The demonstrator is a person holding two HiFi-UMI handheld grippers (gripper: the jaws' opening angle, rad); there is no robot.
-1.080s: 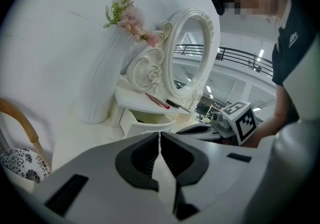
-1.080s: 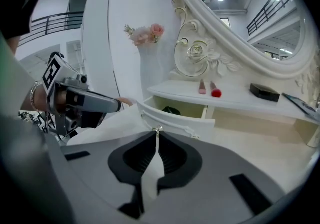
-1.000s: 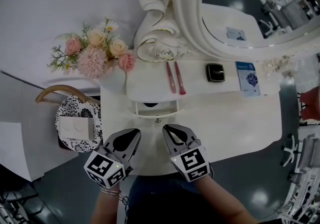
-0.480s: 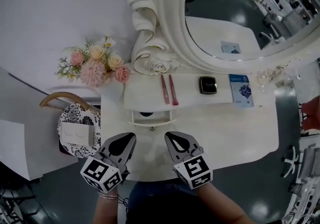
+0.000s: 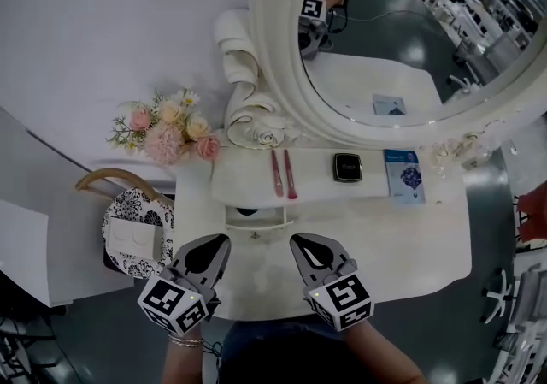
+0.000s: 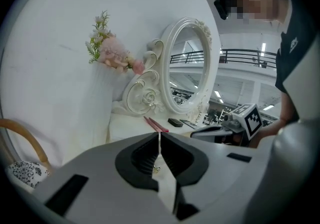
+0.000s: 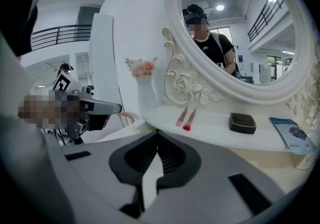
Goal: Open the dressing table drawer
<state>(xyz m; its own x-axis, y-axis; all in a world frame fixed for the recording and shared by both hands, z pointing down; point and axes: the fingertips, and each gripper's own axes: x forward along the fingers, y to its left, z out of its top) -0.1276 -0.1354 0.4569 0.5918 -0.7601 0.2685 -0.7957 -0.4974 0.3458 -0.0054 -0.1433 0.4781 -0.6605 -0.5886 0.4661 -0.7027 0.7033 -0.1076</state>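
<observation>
The left gripper (image 5: 220, 242) is lifting clear of the near edge of the bench (image 5: 389, 241), its fingers closed on nothing. Between the two grippers, the drawer (image 5: 255, 217) under the raised shelf (image 5: 367, 192) is sitting where it was, seemingly a little way out, with its small knob (image 5: 254, 236) untouched. The right gripper (image 5: 298, 245) is rising too and drifting away from that knob, fingers pressed together and empty. To me both hands are backing off, so the pull looks finished rather than about to start.
</observation>
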